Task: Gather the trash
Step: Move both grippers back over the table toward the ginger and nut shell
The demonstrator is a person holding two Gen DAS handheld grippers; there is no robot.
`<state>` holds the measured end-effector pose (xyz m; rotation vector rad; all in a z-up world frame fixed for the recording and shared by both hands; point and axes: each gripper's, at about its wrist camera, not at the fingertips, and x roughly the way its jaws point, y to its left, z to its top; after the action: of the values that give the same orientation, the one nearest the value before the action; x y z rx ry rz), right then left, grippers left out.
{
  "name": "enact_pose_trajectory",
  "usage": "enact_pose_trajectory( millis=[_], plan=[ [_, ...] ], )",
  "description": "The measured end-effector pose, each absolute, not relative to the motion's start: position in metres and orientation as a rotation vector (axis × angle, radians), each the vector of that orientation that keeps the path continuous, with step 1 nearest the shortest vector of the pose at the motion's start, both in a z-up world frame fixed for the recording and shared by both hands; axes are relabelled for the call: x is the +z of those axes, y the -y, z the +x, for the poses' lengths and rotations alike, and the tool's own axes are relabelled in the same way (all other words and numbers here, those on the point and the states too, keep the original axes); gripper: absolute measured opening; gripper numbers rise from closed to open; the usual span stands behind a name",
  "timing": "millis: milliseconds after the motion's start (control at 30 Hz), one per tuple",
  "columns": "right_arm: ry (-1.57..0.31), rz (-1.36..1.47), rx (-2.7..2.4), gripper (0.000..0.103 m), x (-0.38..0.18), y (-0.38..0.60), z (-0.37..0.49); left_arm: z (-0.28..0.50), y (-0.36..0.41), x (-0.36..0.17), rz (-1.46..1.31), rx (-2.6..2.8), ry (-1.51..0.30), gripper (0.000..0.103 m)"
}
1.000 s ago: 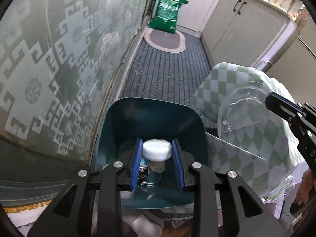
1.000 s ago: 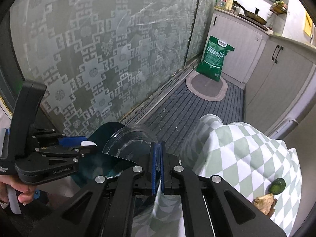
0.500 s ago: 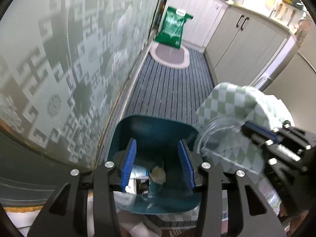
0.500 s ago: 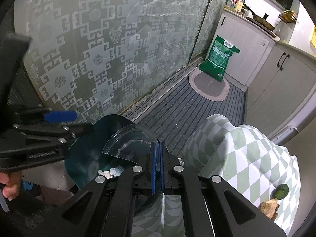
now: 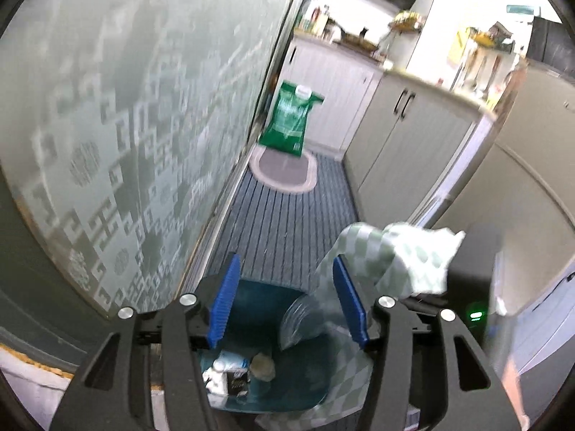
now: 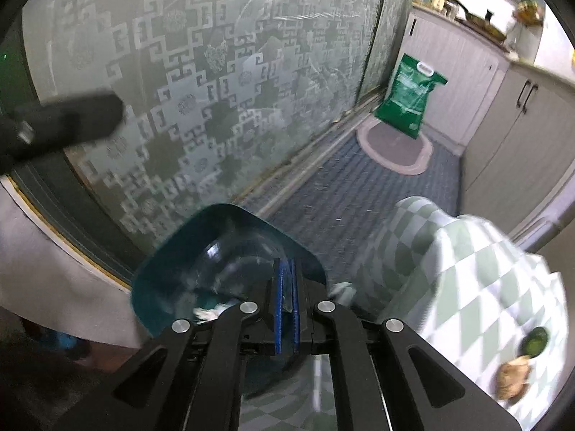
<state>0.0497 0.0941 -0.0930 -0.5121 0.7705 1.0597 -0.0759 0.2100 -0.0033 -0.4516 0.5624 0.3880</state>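
A teal trash bin (image 5: 251,300) stands on the floor beside the table; it also shows in the right wrist view (image 6: 172,251). Scraps lie in it, among them a white and dark wrapper (image 5: 230,377) and a round crumpled piece (image 5: 262,366). My left gripper (image 5: 289,303) is open and empty above the bin. My right gripper (image 6: 285,309) is shut on a clear plastic lid (image 6: 233,269), which hangs over the bin's mouth; the lid shows in the left wrist view (image 5: 302,323) too.
A green-and-white checked tablecloth (image 6: 467,287) covers the table on the right, with a green fruit (image 6: 535,337) and a brown scrap (image 6: 512,380) on it. A frosted patterned glass door (image 6: 197,72) runs along the left. A green bag (image 6: 409,97) stands by the cabinets.
My left gripper let go of the white cap, opened wide and rose away from the bin. My right gripper carried the clear lid down over the bin's mouth.
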Motion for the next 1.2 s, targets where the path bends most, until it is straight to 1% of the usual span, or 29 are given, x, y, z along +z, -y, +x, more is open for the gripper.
enact_pose_trajectory(
  millis=[33,67,100,133,300,333,433,500,567,733,1000,1200],
  plan=[
    [-0.776,-0.494,1.069,0.023,-0.092,-0.094,0.050,-0.078,-0.208,0.002,-0.448,0.386,-0.540,0.059],
    [-0.777,-0.484,1.074,0.042,-0.092,-0.093,0.050,-0.080,-0.207,0.008,-0.442,0.383,-0.516,0.062],
    [-0.779,-0.475,1.082,0.047,-0.091,-0.093,0.049,-0.084,-0.203,0.015,-0.431,0.379,-0.486,0.064],
    [-0.781,-0.455,1.098,0.047,-0.090,-0.092,0.050,-0.085,-0.201,0.019,-0.419,0.380,-0.467,0.066],
    [-0.787,-0.368,1.141,0.047,-0.083,-0.085,0.053,-0.090,-0.184,0.035,-0.375,0.369,-0.391,0.070],
    [-0.781,-0.355,1.146,0.047,-0.081,-0.083,0.054,-0.090,-0.182,0.036,-0.374,0.368,-0.386,0.075],
    [-0.734,-0.317,1.144,0.047,-0.071,-0.073,0.055,-0.091,-0.176,0.043,-0.364,0.371,-0.359,0.078],
    [-0.709,-0.296,1.142,0.047,-0.065,-0.066,0.057,-0.090,-0.174,0.045,-0.362,0.365,-0.350,0.079],
    [-0.678,-0.269,1.128,0.047,-0.059,-0.056,0.060,-0.088,-0.173,0.045,-0.368,0.355,-0.350,0.082],
    [-0.626,-0.211,1.084,0.047,-0.047,-0.028,0.076,-0.076,-0.162,0.044,-0.368,0.330,-0.368,0.083],
    [-0.618,-0.168,1.001,0.047,-0.046,0.020,0.104,-0.058,-0.136,0.043,-0.328,0.285,-0.389,0.083],
    [-0.630,-0.158,0.934,0.047,-0.051,0.059,0.122,-0.035,-0.112,0.034,-0.287,0.252,-0.450,0.083]
  ],
)
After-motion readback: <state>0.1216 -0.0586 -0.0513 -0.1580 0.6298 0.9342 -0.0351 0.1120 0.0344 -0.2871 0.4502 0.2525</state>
